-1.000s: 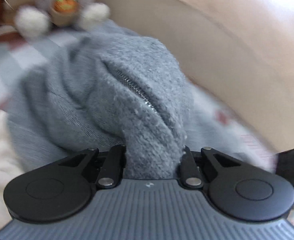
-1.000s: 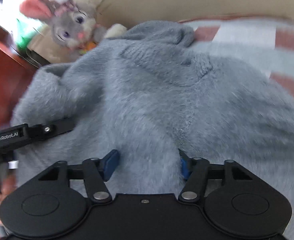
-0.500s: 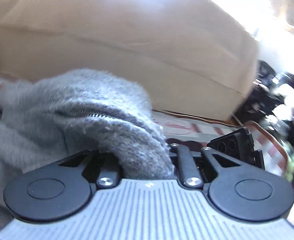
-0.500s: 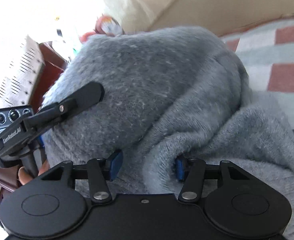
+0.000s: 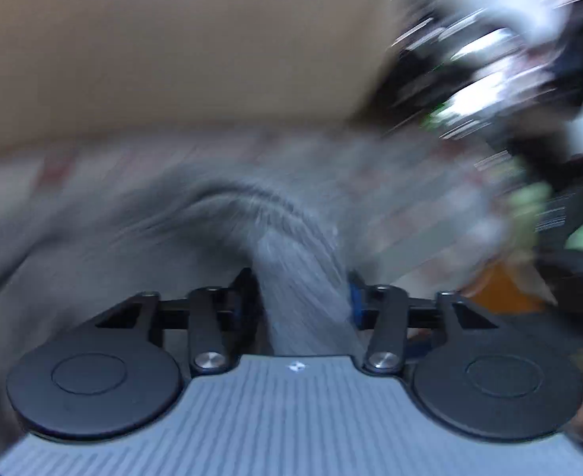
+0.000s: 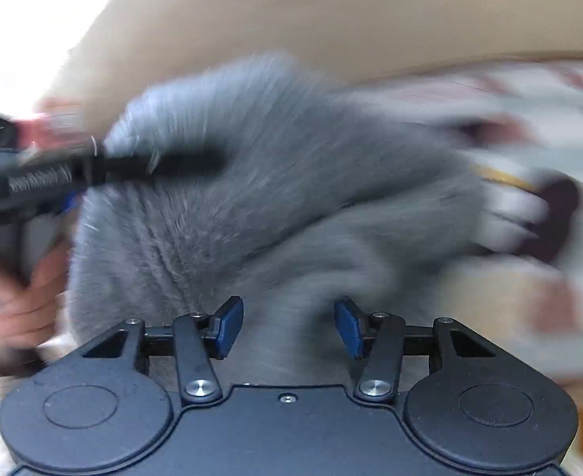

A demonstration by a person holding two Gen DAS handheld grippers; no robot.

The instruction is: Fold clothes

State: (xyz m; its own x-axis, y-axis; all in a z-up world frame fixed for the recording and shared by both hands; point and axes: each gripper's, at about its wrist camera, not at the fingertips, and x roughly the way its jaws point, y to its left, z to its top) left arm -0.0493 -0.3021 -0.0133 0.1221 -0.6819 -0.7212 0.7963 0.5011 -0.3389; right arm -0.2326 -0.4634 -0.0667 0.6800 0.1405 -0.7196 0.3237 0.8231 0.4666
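A fluffy grey zip-up sweater (image 5: pixel 196 214) hangs bunched between both grippers; both views are motion-blurred. My left gripper (image 5: pixel 301 297) is shut on a thick fold of the sweater that runs out between its fingers. My right gripper (image 6: pixel 289 323) is shut on another fold of the same sweater (image 6: pixel 252 182), its blue pads (image 6: pixel 228 323) pressed into the fleece. The left gripper also shows in the right wrist view (image 6: pixel 93 166) at the left, held by a hand, gripping the sweater's far side.
A beige sofa back (image 5: pixel 172 39) fills the background in both views. A red, white and grey checked blanket (image 6: pixel 529 91) covers the seat under the sweater. Dark blurred clutter (image 5: pixel 489 59) lies at the upper right of the left wrist view.
Both grippers have swung fast with the sweater still in them, away from the stuffed toy end toward the sofa's other side. The sweater has lifted and stretched between them.
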